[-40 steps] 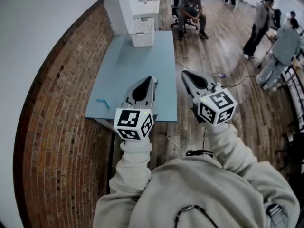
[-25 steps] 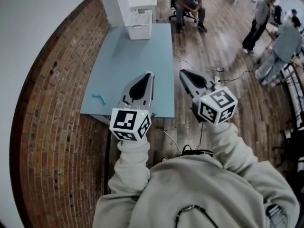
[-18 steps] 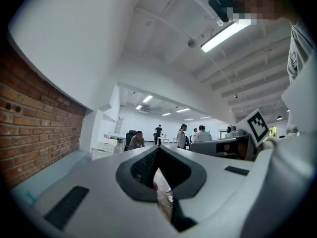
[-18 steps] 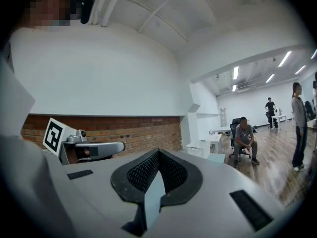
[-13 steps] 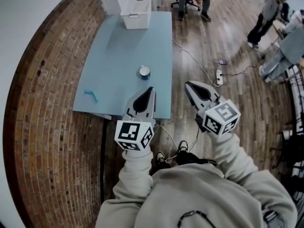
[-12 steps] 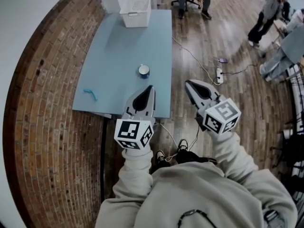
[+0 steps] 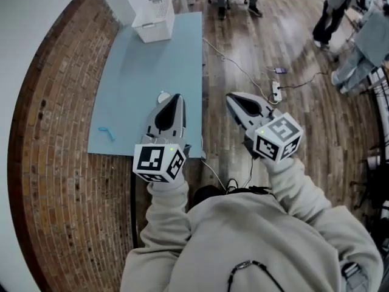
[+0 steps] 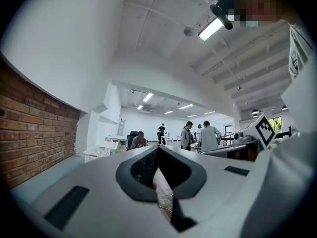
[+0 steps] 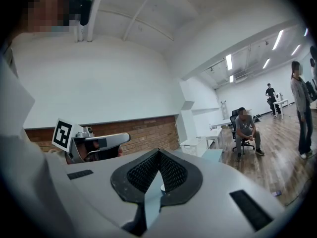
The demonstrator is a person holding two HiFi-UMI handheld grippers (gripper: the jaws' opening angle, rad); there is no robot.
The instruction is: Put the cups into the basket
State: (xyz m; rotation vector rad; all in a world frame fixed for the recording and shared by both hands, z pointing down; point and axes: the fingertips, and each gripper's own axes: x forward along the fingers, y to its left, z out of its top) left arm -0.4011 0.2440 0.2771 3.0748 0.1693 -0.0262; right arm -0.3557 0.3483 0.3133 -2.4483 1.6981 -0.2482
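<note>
Cup, small, round, pale-rimmed [image 7: 163, 94], sits on the light-blue counter [image 7: 130, 84] just beyond my left gripper [image 7: 175, 97], well apart from the white slatted basket [image 7: 153, 22]. Left and right gripper [image 7: 231, 97] jaws are together, empty; I'd part the left before closing in.

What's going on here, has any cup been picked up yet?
A person stands at the near end of a light blue table with a two-jaw gripper in each hand. The left gripper and the right gripper both have their jaws together with nothing in them. One cup sits on the table, partly hidden behind the left gripper. The white basket stands at the far end. No cup is gripped yet.
</note>
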